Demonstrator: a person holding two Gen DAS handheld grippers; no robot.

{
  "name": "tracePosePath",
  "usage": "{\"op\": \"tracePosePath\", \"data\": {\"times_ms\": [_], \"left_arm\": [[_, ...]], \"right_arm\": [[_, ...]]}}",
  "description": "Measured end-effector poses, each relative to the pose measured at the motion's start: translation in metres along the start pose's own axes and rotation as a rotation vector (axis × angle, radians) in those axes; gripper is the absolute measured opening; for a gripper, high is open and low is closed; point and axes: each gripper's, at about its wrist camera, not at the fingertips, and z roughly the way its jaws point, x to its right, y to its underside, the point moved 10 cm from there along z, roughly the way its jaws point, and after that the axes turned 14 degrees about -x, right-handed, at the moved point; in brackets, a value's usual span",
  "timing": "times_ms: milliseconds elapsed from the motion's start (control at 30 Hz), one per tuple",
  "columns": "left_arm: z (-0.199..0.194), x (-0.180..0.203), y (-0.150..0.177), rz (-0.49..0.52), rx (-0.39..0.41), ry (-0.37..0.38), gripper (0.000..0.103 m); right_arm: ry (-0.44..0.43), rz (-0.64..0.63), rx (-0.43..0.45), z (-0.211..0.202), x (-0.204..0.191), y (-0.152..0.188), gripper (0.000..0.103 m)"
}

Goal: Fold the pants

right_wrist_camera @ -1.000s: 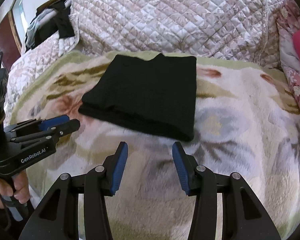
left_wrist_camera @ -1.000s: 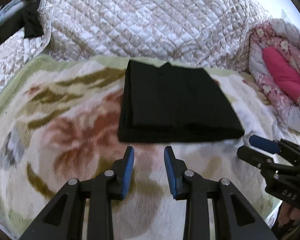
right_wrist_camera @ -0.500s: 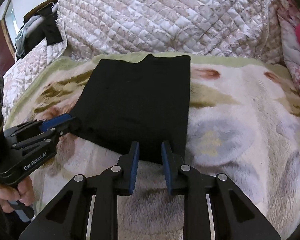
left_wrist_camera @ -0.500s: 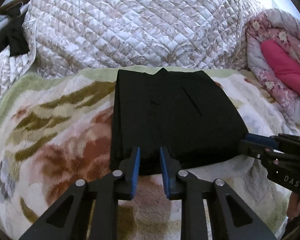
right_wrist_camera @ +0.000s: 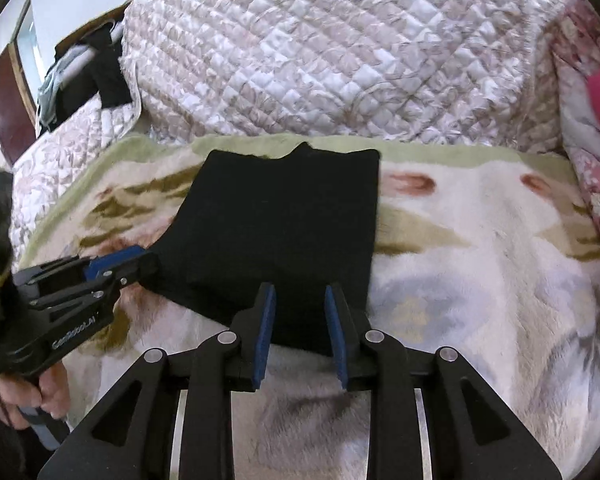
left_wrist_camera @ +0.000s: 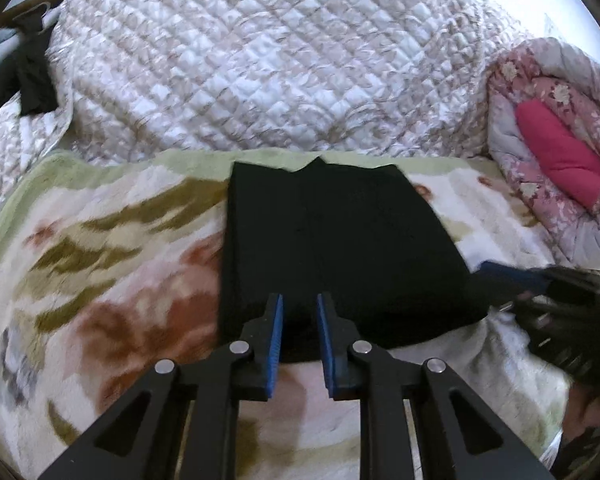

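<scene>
The black pants (left_wrist_camera: pixel 332 248) lie folded into a flat rectangle on a floral fleece blanket (left_wrist_camera: pixel 112 264); they also show in the right wrist view (right_wrist_camera: pixel 288 220). My left gripper (left_wrist_camera: pixel 299 300) is partly open, its fingertips over the near left edge of the pants with cloth between the jaws. My right gripper (right_wrist_camera: pixel 300 290) is partly open over the near right edge, cloth between its jaws. Each gripper shows in the other's view: the right one (left_wrist_camera: pixel 516 276) at the pants' right corner, the left one (right_wrist_camera: pixel 116 264) at the left corner.
A quilted cream bedspread (left_wrist_camera: pixel 260 64) rises behind the blanket. A pink floral bundle (left_wrist_camera: pixel 556 152) lies at the right. Dark clothes (right_wrist_camera: pixel 100 64) hang on a rail at the far left. A hand (right_wrist_camera: pixel 40 392) holds the left gripper's handle.
Both grippers moved forward from in front of the pants to over their near edge and narrowed their jaws, then opened slightly again. The pants stay in place.
</scene>
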Motion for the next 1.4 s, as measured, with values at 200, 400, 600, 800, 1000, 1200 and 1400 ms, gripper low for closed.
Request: {"op": "tracePosePath", "data": {"times_ms": [200, 400, 600, 800, 1000, 1200, 1400], "left_arm": [[0.024, 0.01, 0.013, 0.048, -0.007, -0.006, 0.021], [0.021, 0.01, 0.014, 0.05, -0.028, -0.038, 0.021], [0.003, 0.001, 0.028, -0.03, -0.078, -0.015, 0.023], [-0.015, -0.005, 0.051, -0.06, -0.075, -0.014, 0.025], [-0.002, -0.006, 0.07, -0.045, -0.104, -0.044, 0.03], [0.014, -0.008, 0.078, -0.047, -0.122, -0.036, 0.037], [0.015, -0.007, 0.079, -0.042, -0.112, -0.054, 0.038]], "right_arm": [[0.035, -0.066, -0.024, 0.027, -0.005, 0.023, 0.026], [0.041, -0.051, -0.041, 0.021, -0.004, 0.022, 0.027], [0.025, -0.024, -0.049, -0.003, -0.006, 0.035, 0.044], [0.0, -0.003, -0.059, -0.016, -0.014, 0.06, 0.044], [0.026, -0.015, -0.119, 0.004, -0.017, 0.078, 0.044], [-0.012, 0.026, -0.093, 0.016, -0.013, 0.081, 0.051], [0.0, -0.001, -0.078, 0.018, -0.015, 0.083, 0.051]]}}
